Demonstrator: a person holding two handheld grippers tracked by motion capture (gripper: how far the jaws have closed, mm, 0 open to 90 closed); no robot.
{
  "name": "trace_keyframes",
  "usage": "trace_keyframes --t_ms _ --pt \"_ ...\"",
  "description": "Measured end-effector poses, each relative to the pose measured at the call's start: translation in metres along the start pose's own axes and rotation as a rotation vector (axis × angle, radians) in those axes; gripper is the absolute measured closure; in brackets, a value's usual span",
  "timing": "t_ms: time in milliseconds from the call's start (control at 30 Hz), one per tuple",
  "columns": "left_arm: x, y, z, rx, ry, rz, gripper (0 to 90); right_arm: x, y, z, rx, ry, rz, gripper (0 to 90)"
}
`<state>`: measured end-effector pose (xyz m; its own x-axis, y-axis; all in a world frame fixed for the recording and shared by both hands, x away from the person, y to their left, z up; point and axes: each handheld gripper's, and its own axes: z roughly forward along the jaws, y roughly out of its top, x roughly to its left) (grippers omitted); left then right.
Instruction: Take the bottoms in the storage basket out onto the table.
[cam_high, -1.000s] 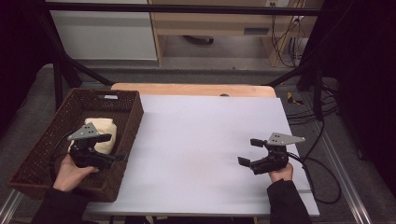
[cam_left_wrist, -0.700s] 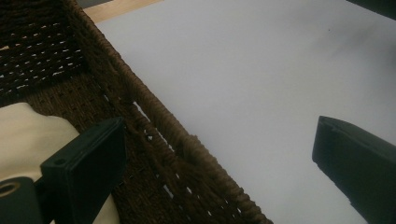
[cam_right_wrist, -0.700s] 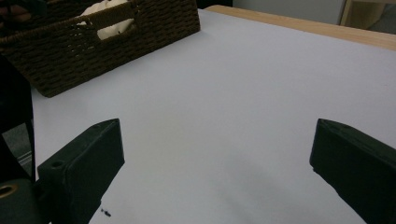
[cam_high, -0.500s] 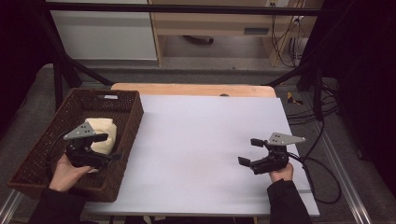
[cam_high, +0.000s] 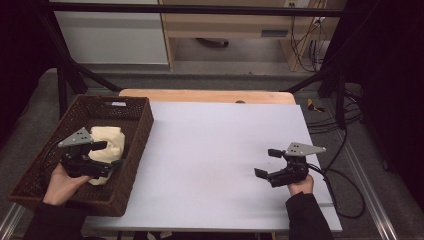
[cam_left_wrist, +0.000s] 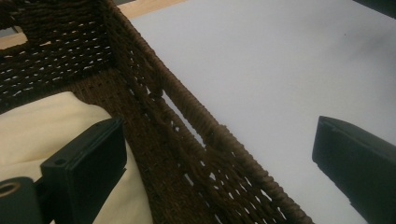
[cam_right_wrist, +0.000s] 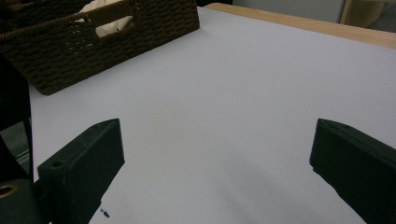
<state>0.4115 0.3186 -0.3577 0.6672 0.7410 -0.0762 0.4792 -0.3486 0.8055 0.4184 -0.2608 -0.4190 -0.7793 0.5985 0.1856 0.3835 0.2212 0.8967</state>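
At the left, the basket (cam_high: 135, 145) of dark woven fibre stands on the white table (cam_high: 215, 150), at its left edge. Inside it lies the cloth (cam_high: 112, 140), a pale cream bundle, against the right wall of the basket. It looks soft and light, so I think it will sag and change shape when lifted, and it is not fragile. A good place to take hold is a thick fold on its top, where both jaws can close on several layers. The bundle is longer than wide, and its long axis seems to run from the near side of the basket toward the far side; it has no clear front.

The left gripper (cam_high: 107, 155) hangs over the basket with jaws spread wide and holds nothing. In the left gripper view one jaw is over the cloth and the other over the table, so the wall stands between them.

At the right, the right gripper (cam_high: 265, 164) is low above the bare table, also released and empty, well apart from the basket.
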Motion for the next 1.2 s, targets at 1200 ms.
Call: trace_keyframes --t_ms 1200 --pt "0.056 -0.026 -0.015 0.056 0.184 -0.124 3.0 -0.001 -0.001 0.004 0.013 0.002 0.002 3.7"
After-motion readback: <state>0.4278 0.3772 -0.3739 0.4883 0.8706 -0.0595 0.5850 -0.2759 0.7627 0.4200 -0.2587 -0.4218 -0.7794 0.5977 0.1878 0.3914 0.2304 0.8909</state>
